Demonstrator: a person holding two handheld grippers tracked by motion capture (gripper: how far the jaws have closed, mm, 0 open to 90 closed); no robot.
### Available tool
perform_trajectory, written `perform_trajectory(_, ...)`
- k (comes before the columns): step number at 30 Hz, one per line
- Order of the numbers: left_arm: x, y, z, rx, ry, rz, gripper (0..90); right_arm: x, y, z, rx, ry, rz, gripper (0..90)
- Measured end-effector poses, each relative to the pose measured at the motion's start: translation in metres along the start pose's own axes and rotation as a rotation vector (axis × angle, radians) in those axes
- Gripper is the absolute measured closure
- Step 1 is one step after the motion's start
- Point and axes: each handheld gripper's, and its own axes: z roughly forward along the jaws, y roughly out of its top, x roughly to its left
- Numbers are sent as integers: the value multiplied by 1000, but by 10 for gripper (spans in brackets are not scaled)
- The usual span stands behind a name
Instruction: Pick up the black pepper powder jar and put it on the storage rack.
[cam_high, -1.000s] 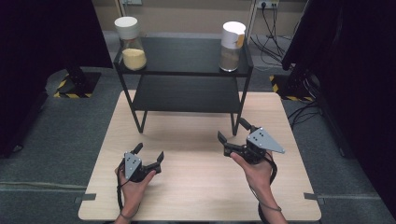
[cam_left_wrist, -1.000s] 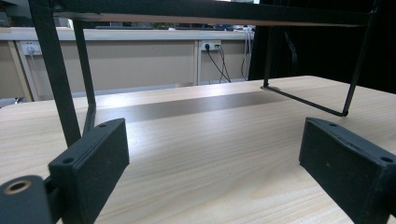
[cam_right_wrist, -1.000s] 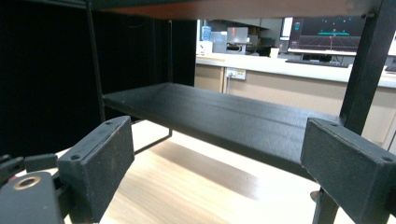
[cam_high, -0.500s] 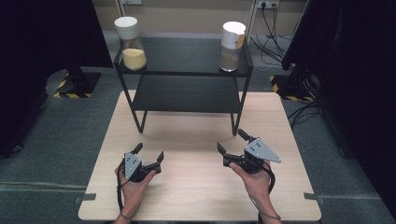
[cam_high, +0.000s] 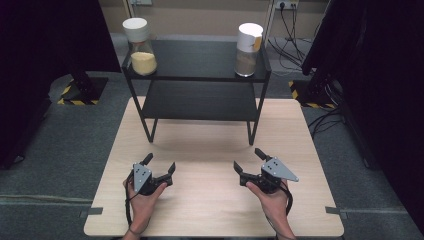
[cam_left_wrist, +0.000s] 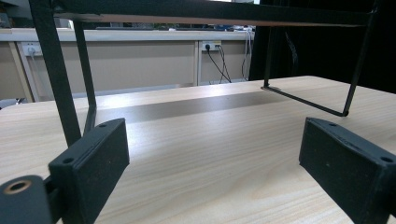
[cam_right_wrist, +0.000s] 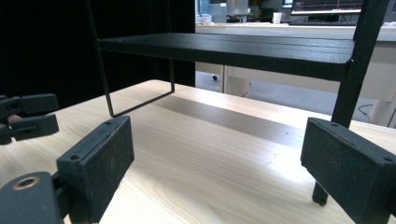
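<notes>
- Right gripper (cam_high: 250, 161) sits low over the near right part of the wooden table (cam_high: 210, 210), held in the person's right hand (cam_high: 270, 197); jaws spread wide, nothing between them.
- Right gripper view confirms: both black jaws stand far apart with bare tabletop between them, pads pressing on nothing.
- Grey three-cornered plate (cam_high: 279, 169) on top of the right gripper, tip pointing to the right edge of the table.
- Left gripper (cam_high: 159, 164) rests at the near left of the table in the left hand (cam_high: 145, 200); jaws also wide apart and empty, as the left gripper view shows wood grain between the pads.
- Both grippers point toward the black two-tier metal shelf (cam_high: 200, 75), which stands on the far half of the table; each is well apart from its legs.
- Glass jar of yellow grains (cam_high: 141, 52) with a white lid stands on the shelf's top tier, left end.
- Second jar (cam_high: 247, 50), white lid, darker brownish contents, stands on the top tier at the right end; the two jars are well apart.
- Lower tier of the shelf is bare dark board.
- Right gripper view: the left gripper's jaw tips appear at the left edge, apart from the right gripper.
- Wall sockets and cables (cam_high: 295, 25) lie on the floor behind the table.
</notes>
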Motion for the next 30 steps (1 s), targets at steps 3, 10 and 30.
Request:
perform_trajectory(3,0,0,0,1,-1,-2,78,0,-3,-1,2,-2,-2,97)
perform_trajectory(10,0,0,0,0,0,0,78,0,-11,-3,19,-13,-2,96)
perform_trajectory(30,0,0,0,0,0,1,78,-2,-40,-4,79,-34,-2,96)
